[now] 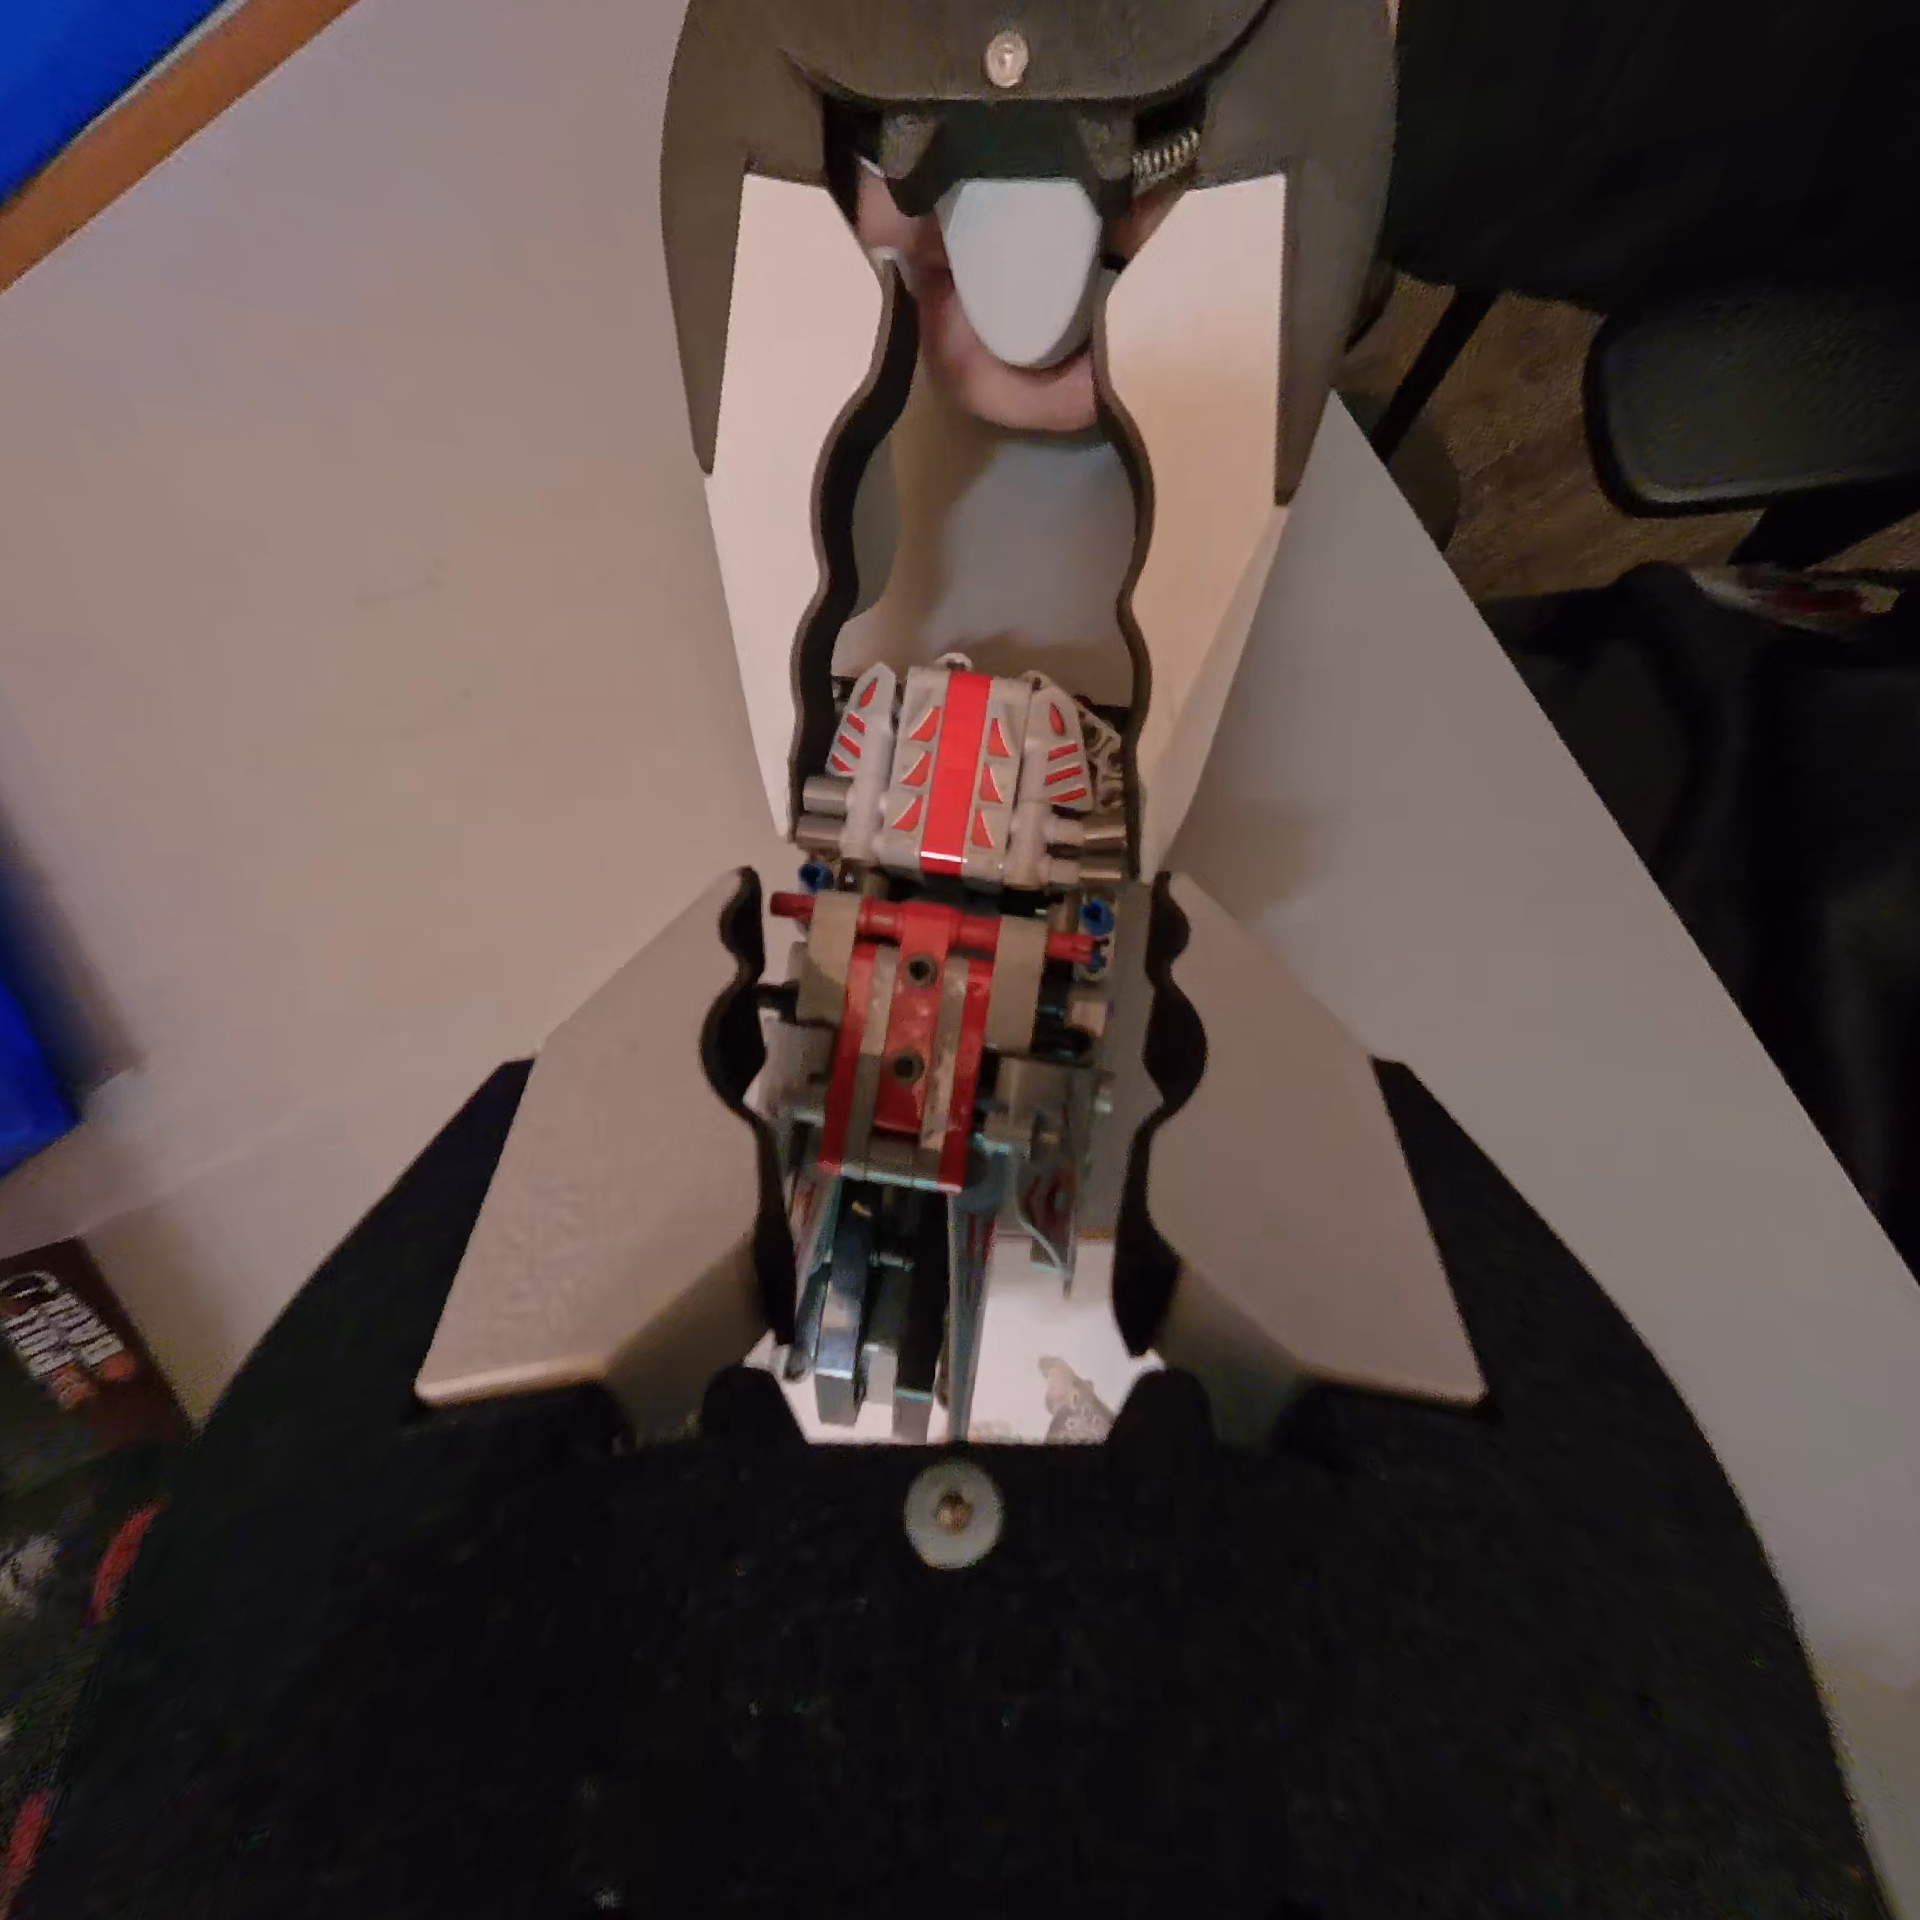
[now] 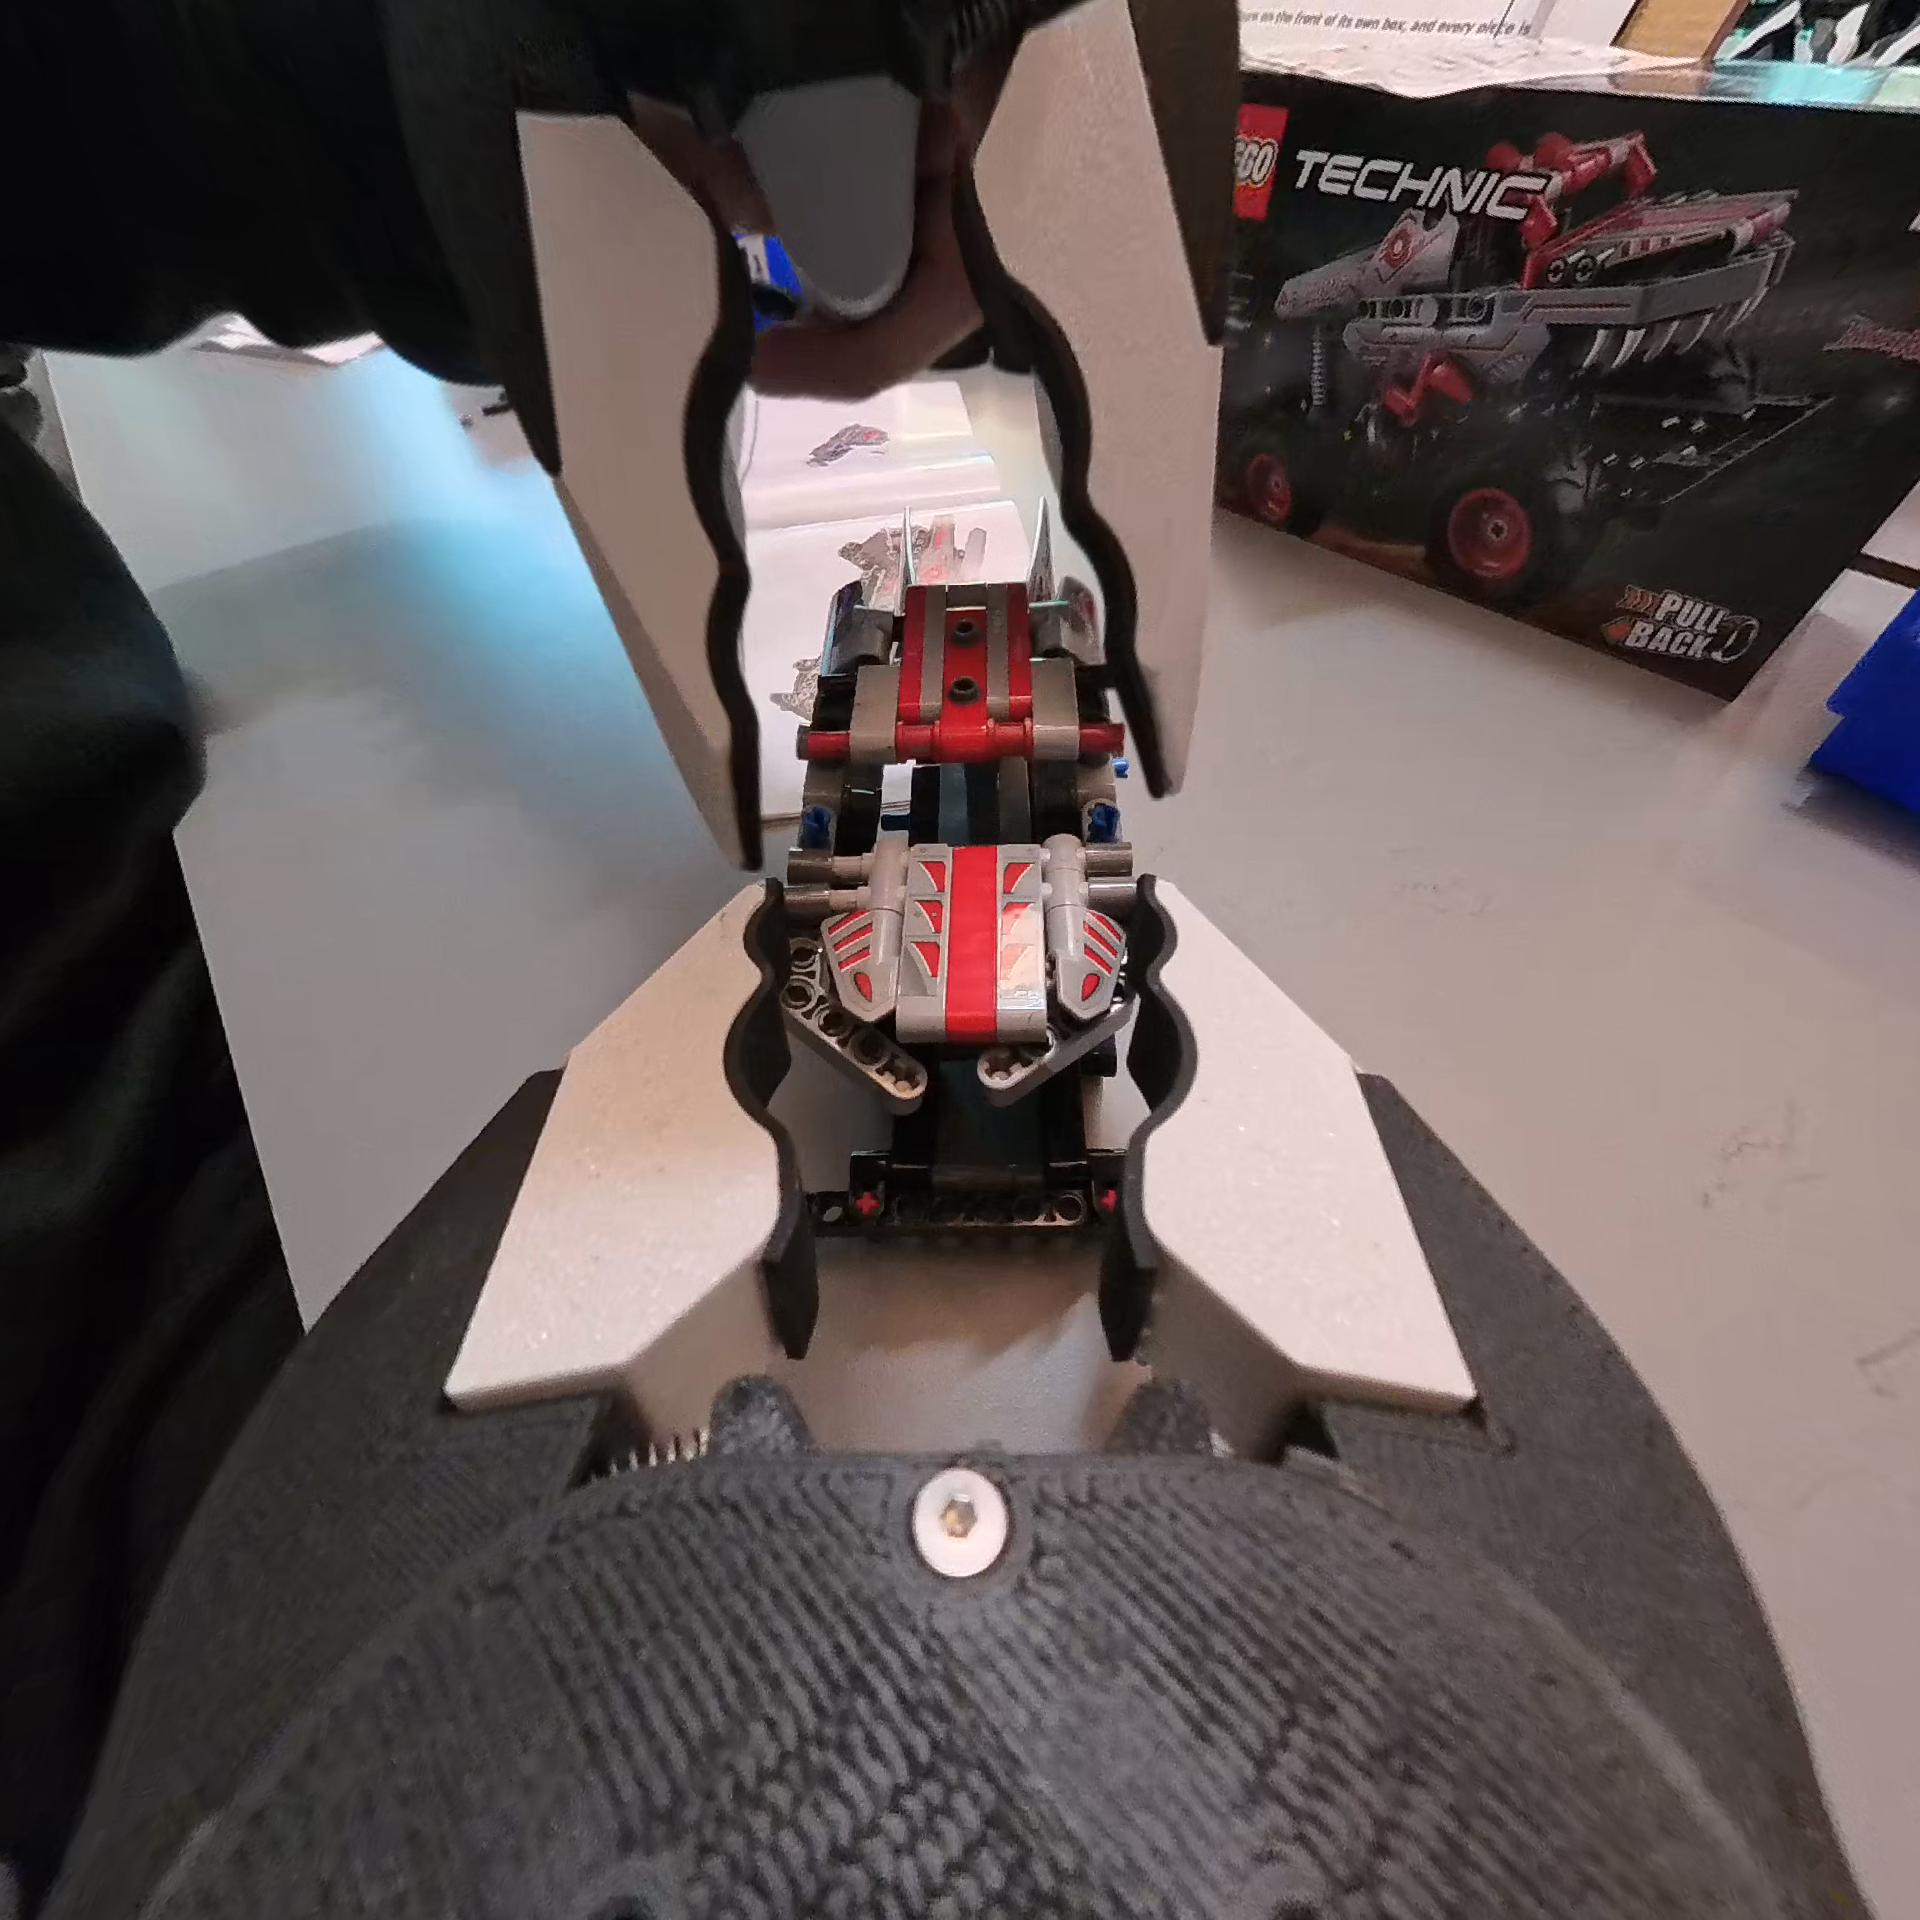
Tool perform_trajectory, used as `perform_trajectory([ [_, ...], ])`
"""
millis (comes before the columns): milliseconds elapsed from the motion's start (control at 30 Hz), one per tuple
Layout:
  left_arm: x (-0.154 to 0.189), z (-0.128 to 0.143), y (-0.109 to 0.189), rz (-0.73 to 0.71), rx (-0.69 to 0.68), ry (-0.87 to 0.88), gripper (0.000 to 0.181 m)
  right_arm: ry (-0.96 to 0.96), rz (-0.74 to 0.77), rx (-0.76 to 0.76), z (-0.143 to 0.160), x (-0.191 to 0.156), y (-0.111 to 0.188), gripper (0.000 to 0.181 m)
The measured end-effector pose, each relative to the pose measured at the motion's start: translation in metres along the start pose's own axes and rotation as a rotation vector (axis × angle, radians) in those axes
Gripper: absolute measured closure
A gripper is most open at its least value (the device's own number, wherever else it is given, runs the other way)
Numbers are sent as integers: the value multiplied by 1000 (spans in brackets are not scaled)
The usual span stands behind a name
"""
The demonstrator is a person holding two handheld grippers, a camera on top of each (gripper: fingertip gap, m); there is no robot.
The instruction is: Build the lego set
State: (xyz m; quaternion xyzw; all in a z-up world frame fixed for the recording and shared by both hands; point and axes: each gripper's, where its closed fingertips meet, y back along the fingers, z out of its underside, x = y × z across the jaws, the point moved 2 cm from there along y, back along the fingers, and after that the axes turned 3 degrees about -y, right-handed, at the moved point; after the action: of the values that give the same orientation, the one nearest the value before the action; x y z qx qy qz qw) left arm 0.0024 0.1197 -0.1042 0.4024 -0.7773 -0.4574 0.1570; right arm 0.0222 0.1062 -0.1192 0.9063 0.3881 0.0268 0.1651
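Observation:
A part-built lego truck (image 1: 940,997) in grey, red and black sits between both grippers, just above the white table (image 1: 364,623). My left gripper (image 1: 951,894) is shut on its red-roofed end. My right gripper (image 1: 966,831) comes in from the far side, facing the left one, and is shut on the end with the grey and red striped panels. In the right wrist view my right gripper (image 2: 961,894) clamps that striped end of the truck (image 2: 966,956), and the left gripper (image 2: 951,816) holds the red roof part beyond it. The fingertips of the two grippers nearly touch.
The set's printed box (image 2: 1507,364) stands at the back right, with a blue bin (image 2: 1870,707) beside it. Loose small pieces and sheets (image 2: 852,442) lie farther back. The table edge and a dark chair (image 1: 1756,405) are to the right in the left wrist view. My left and right fingertips are right by each other.

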Motion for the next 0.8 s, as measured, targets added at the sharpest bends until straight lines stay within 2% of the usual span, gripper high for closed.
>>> perform_trajectory([
  [133, -1, 0, -4, 5, 27, 13, 117, 10, 0, -1, 0, -1, 0, 116],
  [800, -2, 2, -5, 66, 64, -5, 121, -21, -14, -3, 0, 1, -1, 116],
])
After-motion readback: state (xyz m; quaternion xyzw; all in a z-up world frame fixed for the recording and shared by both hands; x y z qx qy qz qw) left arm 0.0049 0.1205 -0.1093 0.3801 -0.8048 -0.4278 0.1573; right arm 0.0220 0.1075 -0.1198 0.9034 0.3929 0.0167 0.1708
